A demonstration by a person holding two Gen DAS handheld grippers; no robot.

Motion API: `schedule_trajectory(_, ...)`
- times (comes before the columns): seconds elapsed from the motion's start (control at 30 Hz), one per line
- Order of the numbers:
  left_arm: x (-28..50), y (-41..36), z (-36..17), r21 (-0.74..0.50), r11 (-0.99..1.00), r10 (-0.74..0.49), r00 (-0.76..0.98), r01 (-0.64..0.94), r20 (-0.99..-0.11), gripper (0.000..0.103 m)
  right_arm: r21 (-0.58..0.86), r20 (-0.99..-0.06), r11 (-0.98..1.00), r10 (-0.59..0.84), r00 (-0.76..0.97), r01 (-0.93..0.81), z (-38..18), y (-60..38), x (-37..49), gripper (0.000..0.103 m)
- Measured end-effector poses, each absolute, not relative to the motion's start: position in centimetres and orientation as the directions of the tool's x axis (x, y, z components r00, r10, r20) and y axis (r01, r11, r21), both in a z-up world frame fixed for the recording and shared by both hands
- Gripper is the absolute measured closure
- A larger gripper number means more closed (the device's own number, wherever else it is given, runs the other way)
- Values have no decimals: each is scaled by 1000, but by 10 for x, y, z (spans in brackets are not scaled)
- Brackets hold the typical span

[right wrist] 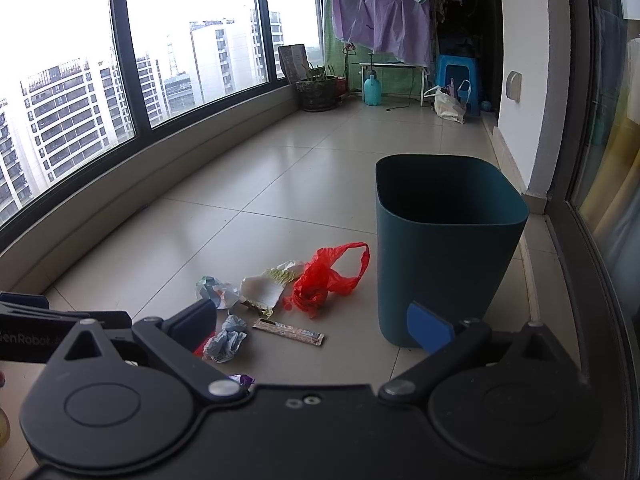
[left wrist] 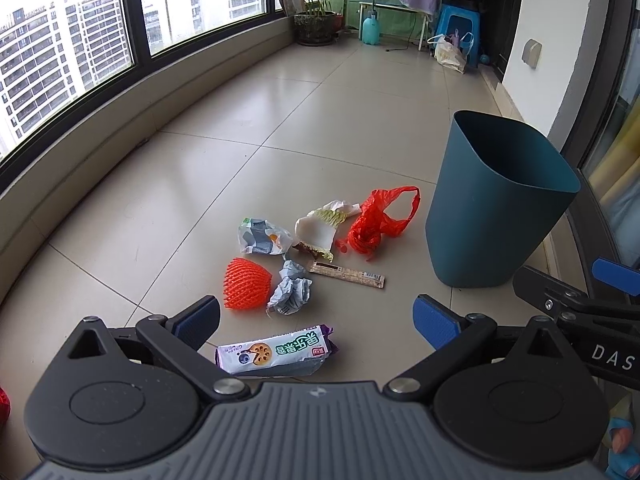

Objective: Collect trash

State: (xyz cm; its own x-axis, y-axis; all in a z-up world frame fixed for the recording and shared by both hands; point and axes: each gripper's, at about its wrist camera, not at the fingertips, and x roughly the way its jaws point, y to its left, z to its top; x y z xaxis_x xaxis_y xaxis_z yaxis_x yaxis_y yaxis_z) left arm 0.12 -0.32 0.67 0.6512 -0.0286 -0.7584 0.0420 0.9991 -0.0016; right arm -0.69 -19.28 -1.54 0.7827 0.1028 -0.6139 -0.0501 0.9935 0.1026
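Left gripper (left wrist: pixel 316 326) spread wide, holding nothing, above the purple snack wrapper (left wrist: pixel 276 350). Right gripper (right wrist: pixel 316 328) likewise spread and empty. Litter at twelve o'clock: orange foam net (left wrist: pixel 247 285), crumpled paper (left wrist: pixel 291 294), long brown wrapper (left wrist: pixel 347 275), white wrapper (left wrist: pixel 318 231), red plastic bag (left wrist: pixel 378 222). Teal bin (left wrist: pixel 496 204) upright at two o'clock, just beside the bag. Plant pot (left wrist: pixel 316 26) far back.

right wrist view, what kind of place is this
Most likely an enclosed balcony in a high-rise flat: a curved window wall faces other apartment blocks, laundry hangs on a rack at the far end, and a potted plant stands on the tiled floor.
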Motion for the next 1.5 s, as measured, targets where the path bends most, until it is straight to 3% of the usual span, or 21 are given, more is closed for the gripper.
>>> schedule_trajectory(1.5,3,-4,-3,1,999,-21,640,35,-768,0,119,-632,992,102,769,-35,-16,-195,-4,1)
